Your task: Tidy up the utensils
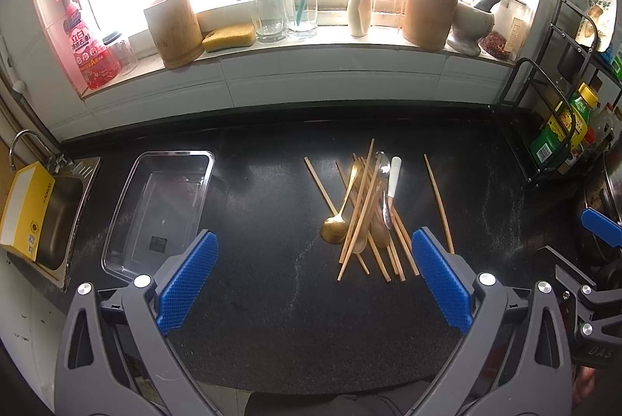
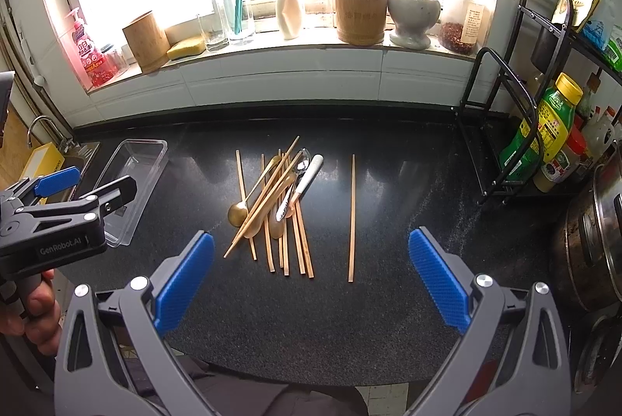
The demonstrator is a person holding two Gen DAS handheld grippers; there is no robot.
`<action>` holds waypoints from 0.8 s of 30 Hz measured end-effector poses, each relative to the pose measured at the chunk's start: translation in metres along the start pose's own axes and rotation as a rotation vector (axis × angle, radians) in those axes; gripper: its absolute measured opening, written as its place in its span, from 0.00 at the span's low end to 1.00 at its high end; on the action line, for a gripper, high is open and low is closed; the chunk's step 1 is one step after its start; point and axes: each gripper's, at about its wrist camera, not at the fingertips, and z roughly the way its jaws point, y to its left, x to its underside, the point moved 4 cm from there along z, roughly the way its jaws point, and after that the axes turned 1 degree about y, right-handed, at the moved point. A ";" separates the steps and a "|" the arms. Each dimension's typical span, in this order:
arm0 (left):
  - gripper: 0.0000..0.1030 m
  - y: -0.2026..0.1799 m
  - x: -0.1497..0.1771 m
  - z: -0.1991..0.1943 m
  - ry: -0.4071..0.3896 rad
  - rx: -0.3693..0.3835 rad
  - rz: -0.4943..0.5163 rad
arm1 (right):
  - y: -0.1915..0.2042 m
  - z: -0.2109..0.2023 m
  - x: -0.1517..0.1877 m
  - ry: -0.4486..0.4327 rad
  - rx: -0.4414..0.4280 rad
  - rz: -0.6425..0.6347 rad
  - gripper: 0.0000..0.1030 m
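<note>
On the black counter: we saw the utensil pile point(image 1: 365, 210) lying ahead of both grippers.
Left gripper point(image 1: 313, 280): spread wide, holding nothing.
Right gripper point(image 2: 311, 280): spread wide, holding nothing.
Clear tray point(image 1: 128, 206): left of the pile.

It was a home kitchen: a black countertop point(image 1: 272, 299), sink point(image 1: 58, 214), windowsill jars, and condiment rack point(image 2: 517, 128)

We look forward past both sets of fingers point(image 1: 186, 284) from above the surface point(image 2: 388, 299), sharing the utensil pile point(image 1: 365, 214) ahead.
</note>
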 end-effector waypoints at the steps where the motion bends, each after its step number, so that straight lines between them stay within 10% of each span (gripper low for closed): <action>1: 0.95 0.000 0.000 0.000 0.000 0.001 0.000 | 0.000 0.000 0.000 0.000 0.000 0.000 0.95; 24: 0.95 0.013 -0.015 0.040 0.053 -0.008 -0.069 | -0.017 0.024 -0.015 0.020 0.006 0.030 0.95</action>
